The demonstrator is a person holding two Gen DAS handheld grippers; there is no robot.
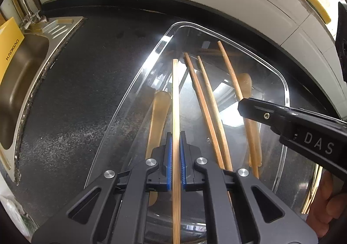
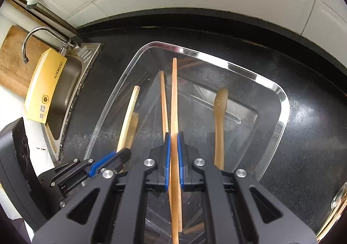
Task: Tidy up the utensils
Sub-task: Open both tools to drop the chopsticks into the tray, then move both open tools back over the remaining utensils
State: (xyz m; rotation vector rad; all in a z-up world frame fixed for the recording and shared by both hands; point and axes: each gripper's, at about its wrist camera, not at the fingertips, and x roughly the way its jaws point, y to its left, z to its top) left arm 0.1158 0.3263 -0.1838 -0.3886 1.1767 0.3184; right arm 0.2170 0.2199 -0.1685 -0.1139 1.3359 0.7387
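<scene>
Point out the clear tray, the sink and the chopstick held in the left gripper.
Clear tray (image 2: pixel 284 100): right wrist view, on its bare right rim.
Sink (image 1: pixel 19 83): left wrist view, on the steel basin wall.
Chopstick in the left gripper (image 1: pixel 175 100): left wrist view, on the shaft ahead of the blue pads.

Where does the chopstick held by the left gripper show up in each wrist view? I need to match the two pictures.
Left wrist view: pale chopstick runs up the centre, clamped in the left gripper.
Right wrist view: lower left, slanting up from the left gripper, chopstick.
Shared landmark: clear tray.
</scene>
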